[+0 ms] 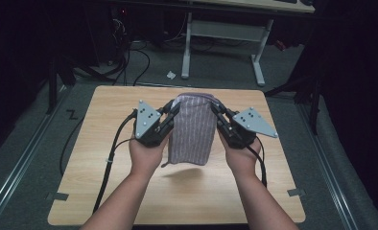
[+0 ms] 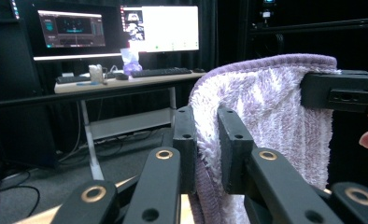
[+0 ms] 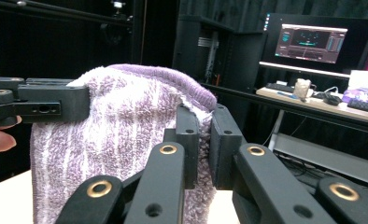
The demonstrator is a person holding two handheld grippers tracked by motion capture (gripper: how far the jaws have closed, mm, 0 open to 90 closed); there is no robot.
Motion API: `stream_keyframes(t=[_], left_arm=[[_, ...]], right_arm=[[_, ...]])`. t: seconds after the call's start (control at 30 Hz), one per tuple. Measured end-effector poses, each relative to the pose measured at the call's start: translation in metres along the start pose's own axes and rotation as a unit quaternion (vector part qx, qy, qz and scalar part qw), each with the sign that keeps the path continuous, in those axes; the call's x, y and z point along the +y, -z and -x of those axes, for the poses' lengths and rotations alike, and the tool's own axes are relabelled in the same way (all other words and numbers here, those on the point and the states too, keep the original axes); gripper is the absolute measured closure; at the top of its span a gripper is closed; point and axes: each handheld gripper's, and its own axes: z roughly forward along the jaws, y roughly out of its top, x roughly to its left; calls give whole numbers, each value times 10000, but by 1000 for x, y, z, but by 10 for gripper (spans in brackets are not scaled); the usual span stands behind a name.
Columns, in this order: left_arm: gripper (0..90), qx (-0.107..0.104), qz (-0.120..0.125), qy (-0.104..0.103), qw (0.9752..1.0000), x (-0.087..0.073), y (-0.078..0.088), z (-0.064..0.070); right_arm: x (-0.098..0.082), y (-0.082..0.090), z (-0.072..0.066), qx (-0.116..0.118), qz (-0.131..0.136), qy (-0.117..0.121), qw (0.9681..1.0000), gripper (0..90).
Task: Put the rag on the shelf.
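A wooden table (image 1: 105,191) is seen from above, with dark floor and cables around it. At the left, the left gripper (image 1: 173,111) is held in the left hand (image 1: 146,155), its jaws clenched on the left top corner of a purple striped towel (image 1: 192,129). In the left gripper view the two black jaws are seen pressed against the fluffy edge of the towel (image 2: 266,107), one on each side of the cloth, with a thin fold caught between them. The towel is held up in the air above the middle of the table, hanging down between the two grippers; its lower edge appears to be clear of the tabletop, to judge by the shadow cast beneath it, though this cannot be told for certain. At the right, the right gripper (image 1: 217,110) is held in the right hand (image 1: 244,158), and its jaws are closed on the right top corner of the towel. In the right gripper view the towel (image 3: 116,135) is seen gripped at its rolled hem between the two jaws. Behind the table, a desk (image 2: 112,84) with monitors (image 2: 161,28) and a keyboard (image 2: 161,72) is seen in the left gripper view.
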Motion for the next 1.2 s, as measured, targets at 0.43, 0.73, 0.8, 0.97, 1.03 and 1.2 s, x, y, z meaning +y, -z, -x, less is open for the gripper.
stream_keyframes(t=[0.43,0.73,0.8,0.97,1.03,1.2], left_arm=[[793,238,20,-26,9997,10,-43,-31],[790,256,-197,82,9994,9,-73,-51],[788,247,-201,80,9995,8,-79,-52],[789,345,-443,-98,9984,11,-91,-56],[789,375,-511,-178,9978,10,-94,-57],[783,468,-605,-138,9970,9,-104,-64]], right_arm=[[14,-47,20,-114,27,-151,9998,844],[15,-83,34,-199,-169,-204,9995,841],[15,-88,40,-238,-223,-229,9992,842],[11,-101,50,-232,-339,-109,9991,840],[10,-107,54,-219,-434,-127,9987,841],[6,-121,59,-243,-600,-74,9979,839]])
